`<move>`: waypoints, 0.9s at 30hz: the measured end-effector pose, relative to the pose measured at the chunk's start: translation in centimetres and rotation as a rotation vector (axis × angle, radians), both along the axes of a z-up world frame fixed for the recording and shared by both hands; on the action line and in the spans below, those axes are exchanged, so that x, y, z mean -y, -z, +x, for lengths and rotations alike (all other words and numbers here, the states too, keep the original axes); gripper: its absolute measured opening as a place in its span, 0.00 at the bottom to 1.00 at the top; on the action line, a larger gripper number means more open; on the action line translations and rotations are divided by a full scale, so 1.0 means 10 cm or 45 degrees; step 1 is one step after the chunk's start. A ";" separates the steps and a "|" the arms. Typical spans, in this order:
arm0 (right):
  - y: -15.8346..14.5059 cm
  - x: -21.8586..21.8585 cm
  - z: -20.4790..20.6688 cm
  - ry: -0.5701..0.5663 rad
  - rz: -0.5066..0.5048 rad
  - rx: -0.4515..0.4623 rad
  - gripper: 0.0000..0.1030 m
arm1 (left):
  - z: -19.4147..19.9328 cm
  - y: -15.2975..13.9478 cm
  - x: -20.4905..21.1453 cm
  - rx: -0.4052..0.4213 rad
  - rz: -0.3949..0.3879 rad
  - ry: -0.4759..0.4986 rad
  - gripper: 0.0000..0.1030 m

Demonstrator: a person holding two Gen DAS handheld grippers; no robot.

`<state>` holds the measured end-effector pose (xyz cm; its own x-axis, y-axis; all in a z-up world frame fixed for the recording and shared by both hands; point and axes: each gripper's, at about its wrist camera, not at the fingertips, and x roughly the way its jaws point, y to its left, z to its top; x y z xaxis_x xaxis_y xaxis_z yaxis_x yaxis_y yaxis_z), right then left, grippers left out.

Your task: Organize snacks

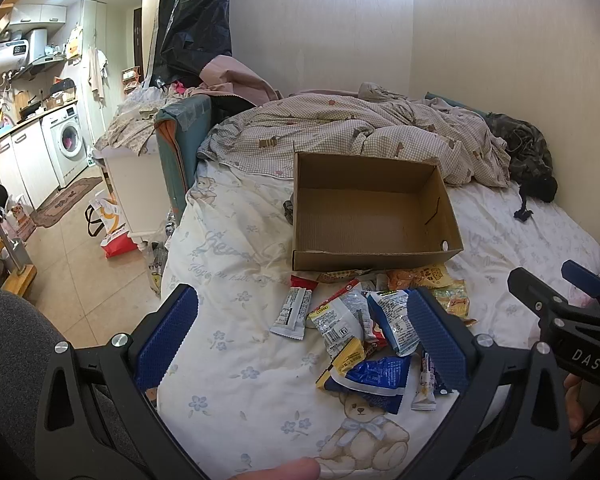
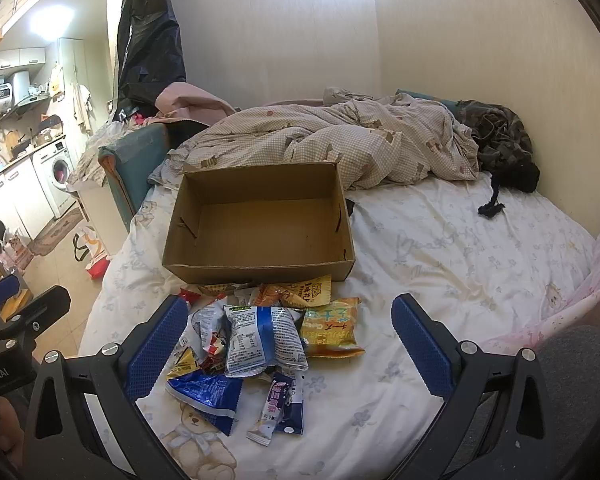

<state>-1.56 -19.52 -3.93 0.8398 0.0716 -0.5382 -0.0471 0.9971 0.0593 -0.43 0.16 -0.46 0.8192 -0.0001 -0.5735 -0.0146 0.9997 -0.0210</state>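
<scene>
An empty open cardboard box (image 1: 374, 212) (image 2: 260, 224) stands on the bed. A pile of several snack packets (image 1: 360, 328) (image 2: 260, 336) lies on the sheet just in front of it: white-and-blue bags, orange packets, a blue bag nearest me. My left gripper (image 1: 300, 340) is open and empty, held above the near side of the pile. My right gripper (image 2: 296, 344) is open and empty, above the pile's right part. The right gripper also shows at the right edge of the left wrist view (image 1: 560, 300).
A rumpled checked duvet (image 1: 340, 132) (image 2: 332, 144) lies behind the box. A dark garment (image 2: 504, 148) sits at the far right by the wall. The bed's left edge drops to a tiled floor (image 1: 80, 280) with bags. A teal board (image 1: 180, 152) leans there.
</scene>
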 end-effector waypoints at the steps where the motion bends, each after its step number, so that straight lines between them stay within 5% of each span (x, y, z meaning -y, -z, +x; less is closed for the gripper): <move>1: 0.00 0.00 0.00 0.001 -0.003 0.000 1.00 | 0.01 0.00 0.00 0.001 0.000 0.000 1.00; 27: 0.01 0.00 0.01 0.004 -0.009 -0.002 1.00 | 0.03 0.02 0.02 -0.008 0.008 0.004 1.00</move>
<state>-1.46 -19.54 -4.01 0.8391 0.0654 -0.5400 -0.0440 0.9977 0.0524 -0.14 0.01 -0.71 0.8156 0.0007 -0.5786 -0.0114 0.9998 -0.0149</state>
